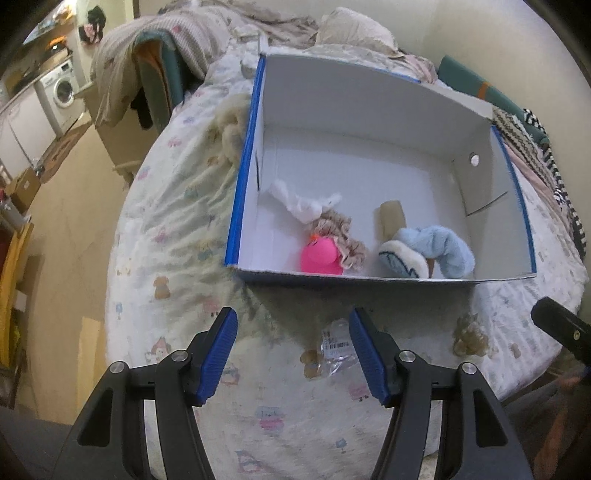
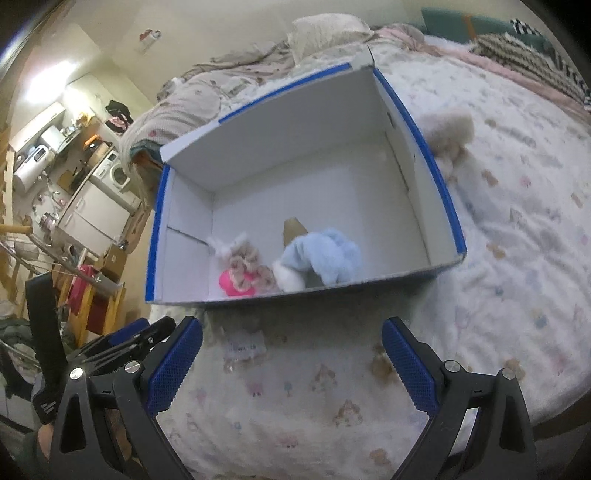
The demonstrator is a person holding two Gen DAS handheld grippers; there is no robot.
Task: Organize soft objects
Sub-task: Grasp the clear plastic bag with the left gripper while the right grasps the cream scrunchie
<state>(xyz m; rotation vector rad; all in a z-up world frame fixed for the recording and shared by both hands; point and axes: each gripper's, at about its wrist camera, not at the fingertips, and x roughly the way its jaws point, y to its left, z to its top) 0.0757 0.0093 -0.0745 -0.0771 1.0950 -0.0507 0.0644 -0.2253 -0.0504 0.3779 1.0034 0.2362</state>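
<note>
A white box with blue rim (image 1: 243,162) (image 2: 436,173) stands on the bed. Inside lie a pink duck (image 1: 319,256) (image 2: 231,282), a beige knitted scrunchie (image 1: 338,230) (image 2: 243,264), a white cloth scrap (image 1: 299,203) (image 2: 223,247), a light blue plush (image 1: 441,247) (image 2: 325,256), a white slipper-like plush (image 1: 402,260) (image 2: 290,278) and a cardboard tube (image 1: 391,218) (image 2: 293,229). A small beige fluffy piece (image 1: 471,336) lies on the bed outside the box. Another fluffy beige thing (image 1: 231,129) (image 2: 448,133) lies beside the box's side. My left gripper (image 1: 293,332) is open and empty before the box. My right gripper (image 2: 291,343) is open and empty too.
A clear plastic wrapper with a label (image 1: 336,347) (image 2: 245,349) lies on the patterned bedspread (image 1: 177,236) (image 2: 517,258) near the grippers. Pillows and blankets (image 1: 354,29) pile at the bed's head. A washing machine (image 1: 61,88) and clutter stand off to the left, beyond the bed edge.
</note>
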